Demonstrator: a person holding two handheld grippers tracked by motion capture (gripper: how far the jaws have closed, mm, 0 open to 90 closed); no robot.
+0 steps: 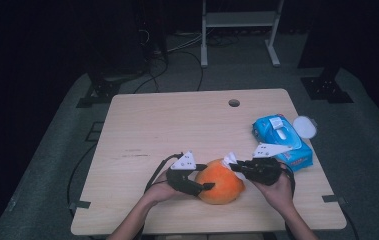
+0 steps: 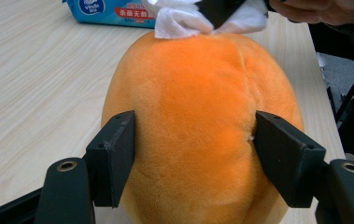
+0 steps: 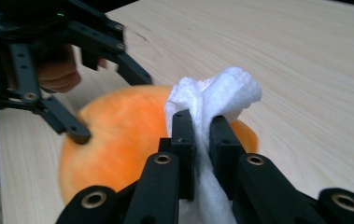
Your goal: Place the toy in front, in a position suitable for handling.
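Observation:
An orange plush fruit [image 1: 219,182] lies near the front edge of the wooden table [image 1: 167,125]. My left gripper [image 1: 207,176] comes in from the left and is shut on it. In the left gripper view its black pads [image 2: 116,149] press into both flanks of the plush [image 2: 198,102]. My right gripper [image 1: 234,167] reaches in from the right, shut on a crumpled white wipe [image 1: 228,159]. The wipe [image 3: 221,91] bulges out above the jaws and rests on the top of the plush [image 3: 118,140]. The left gripper [image 3: 109,106] straddles the plush's far side there.
A blue pack of wipes [image 1: 282,142] lies at the table's right edge, with a round white lid [image 1: 304,126] beside it. A cable hole [image 1: 234,103] sits near the far edge. Bare tabletop stretches to the left and behind. A metal stand [image 1: 239,20] is on the floor beyond.

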